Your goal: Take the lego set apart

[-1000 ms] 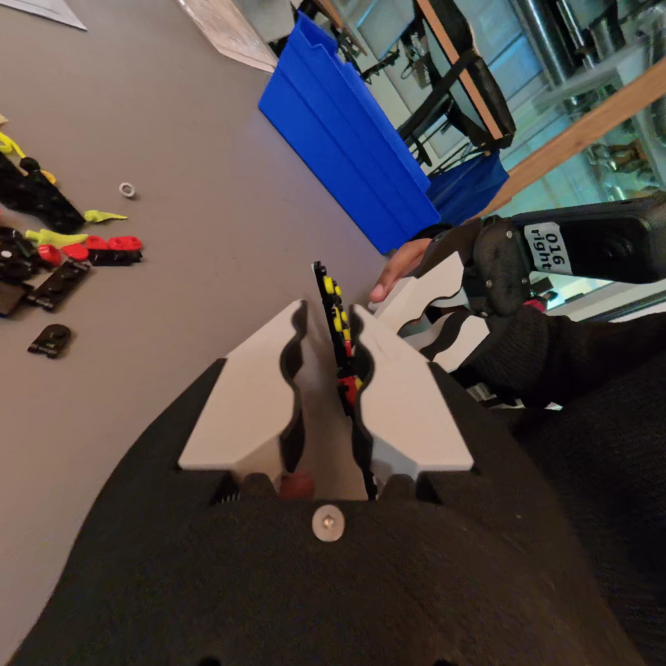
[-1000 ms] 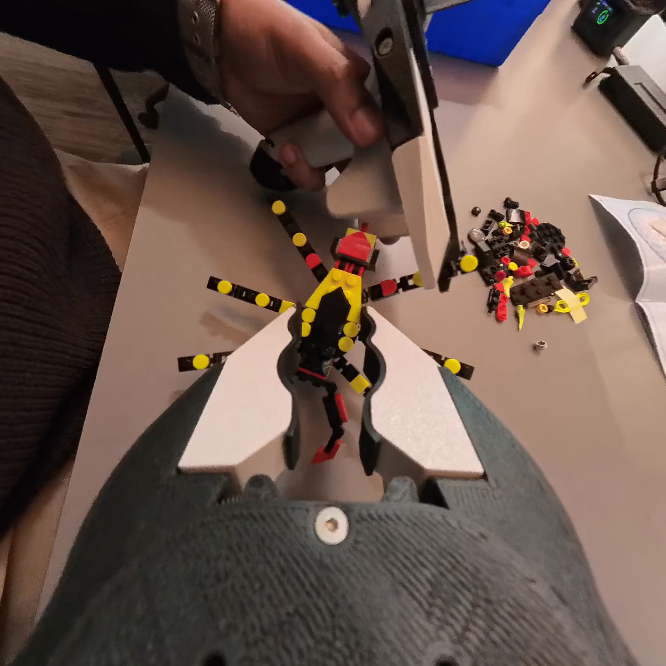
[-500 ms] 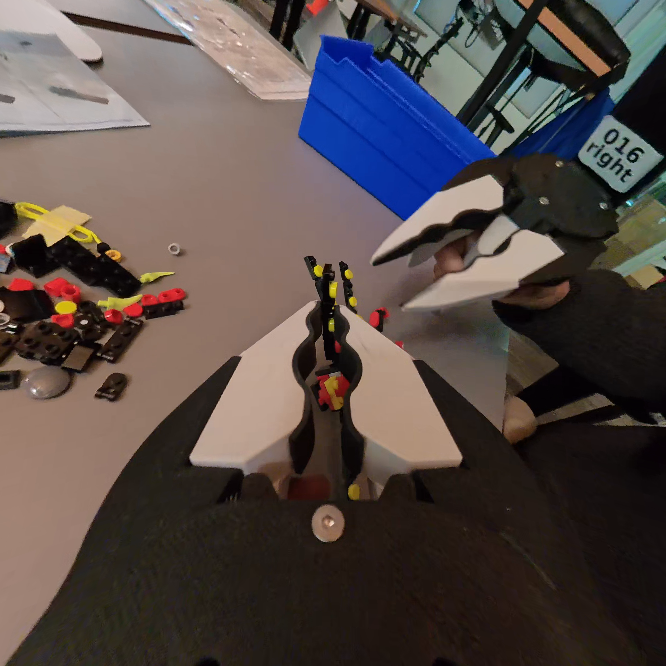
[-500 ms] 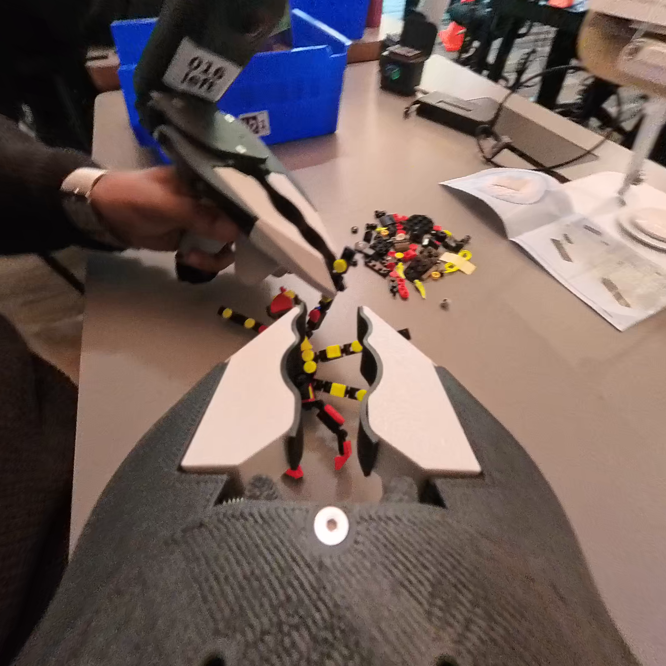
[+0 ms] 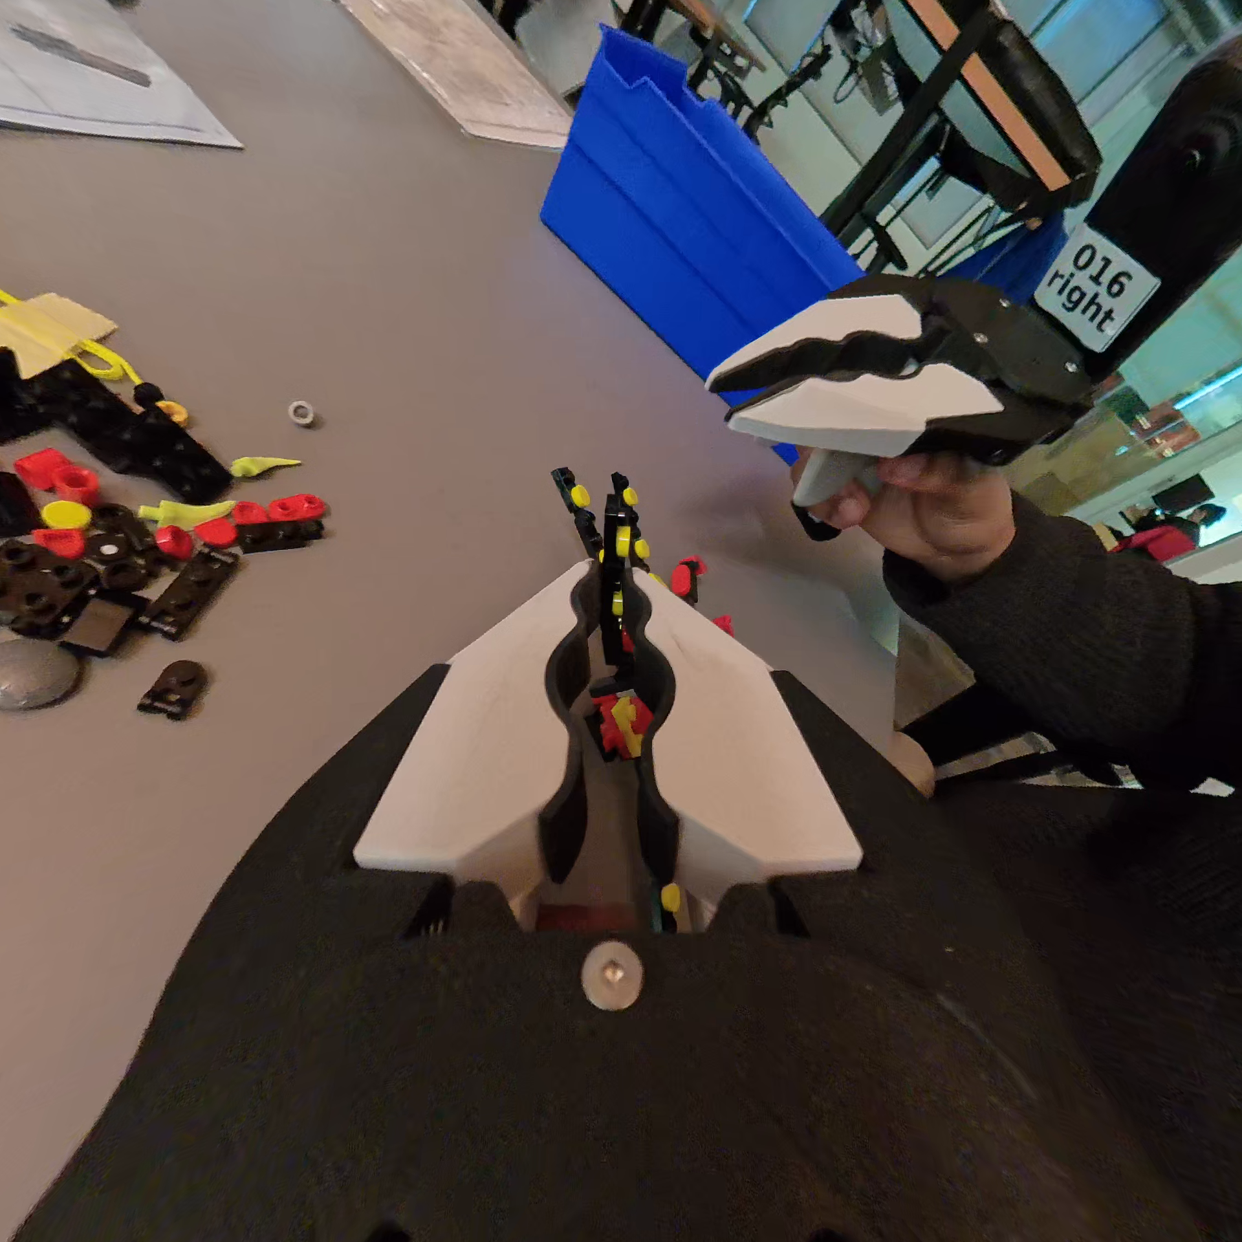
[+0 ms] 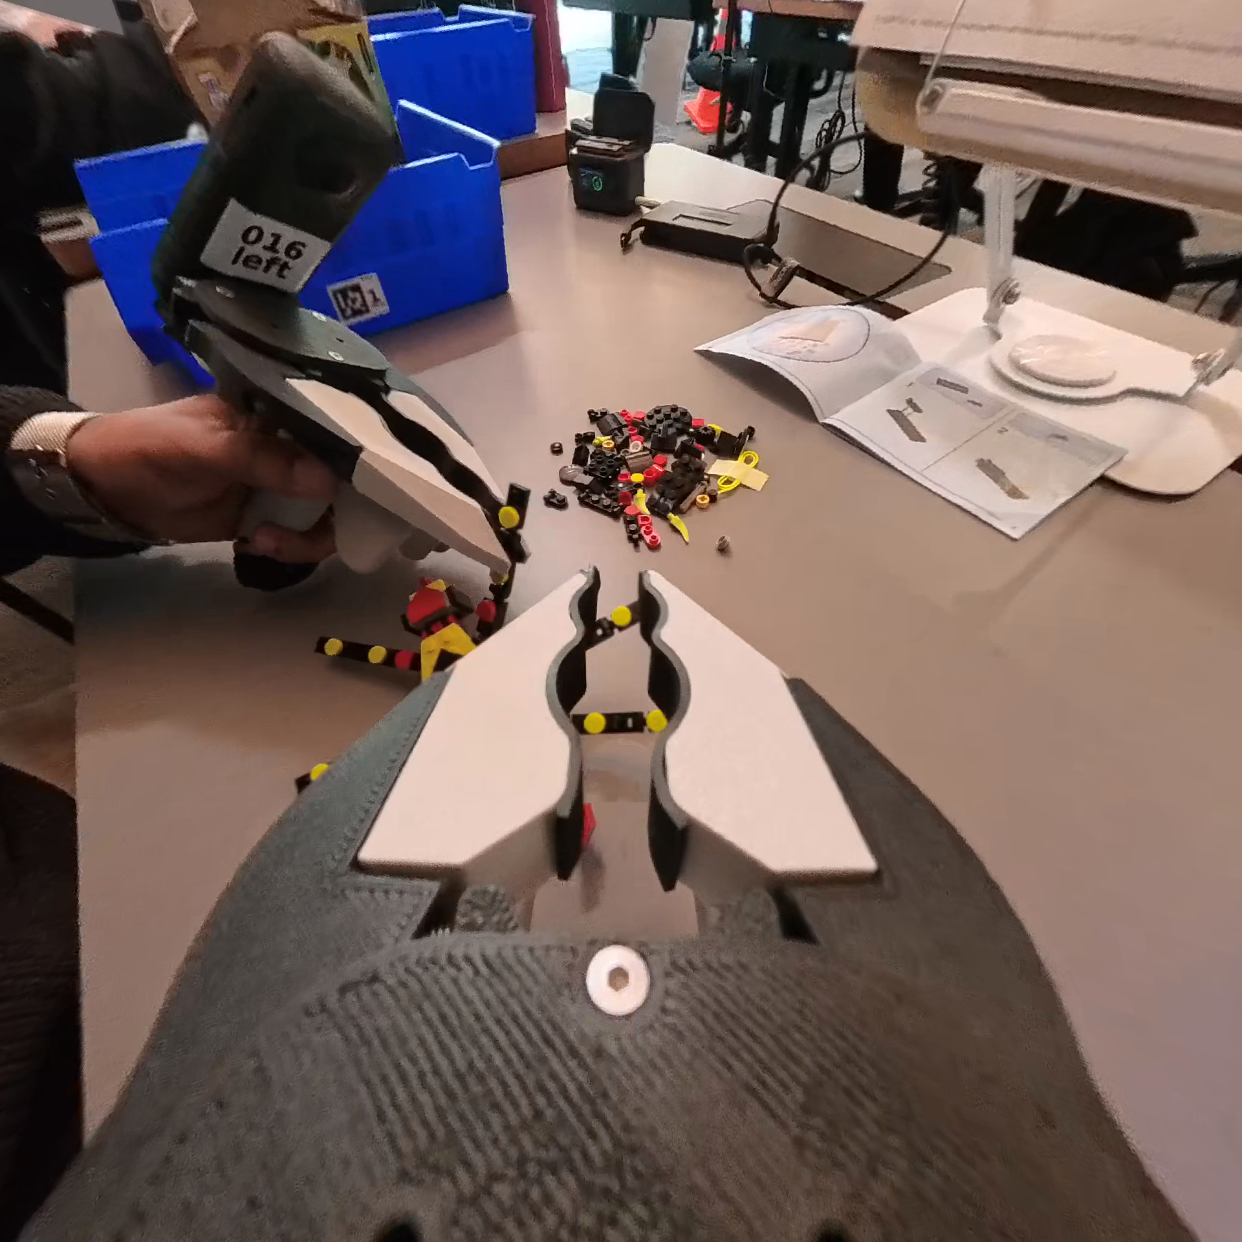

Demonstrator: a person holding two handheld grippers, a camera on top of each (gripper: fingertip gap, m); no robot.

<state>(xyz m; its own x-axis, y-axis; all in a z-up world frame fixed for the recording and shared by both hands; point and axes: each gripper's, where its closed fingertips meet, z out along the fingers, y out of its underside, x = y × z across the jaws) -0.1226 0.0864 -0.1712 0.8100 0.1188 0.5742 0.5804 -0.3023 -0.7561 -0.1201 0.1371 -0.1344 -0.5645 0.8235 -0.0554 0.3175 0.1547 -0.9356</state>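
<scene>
The lego set is a black, yellow and red insect-like model (image 6: pixel 437 625) that lies on the grey table (image 6: pixel 907 672). My left gripper (image 5: pixel 611 578) is shut on one of its black legs with yellow studs (image 5: pixel 615 531). In the right wrist view the left gripper (image 6: pixel 507 544) holds that leg (image 6: pixel 516 501) up above the model's red head. My right gripper (image 6: pixel 617 578) is open a little and empty, held above the model's other legs (image 6: pixel 618 722). It also shows in the left wrist view (image 5: pixel 719 403), off to the right of the model and above the table.
A pile of loose black, red and yellow pieces (image 6: pixel 658 470) lies beyond the model, left in the left wrist view (image 5: pixel 134 537). A blue bin (image 6: pixel 417 235) stands at the back. An open instruction booklet (image 6: pixel 941 417) and a white lamp base (image 6: pixel 1048 376) are at the right. The grippers' ends are close to 7 cm from one another.
My left gripper has closed on the leg. My right gripper has drawn back from around the model's body, risen and narrowed, with nothing in it.
</scene>
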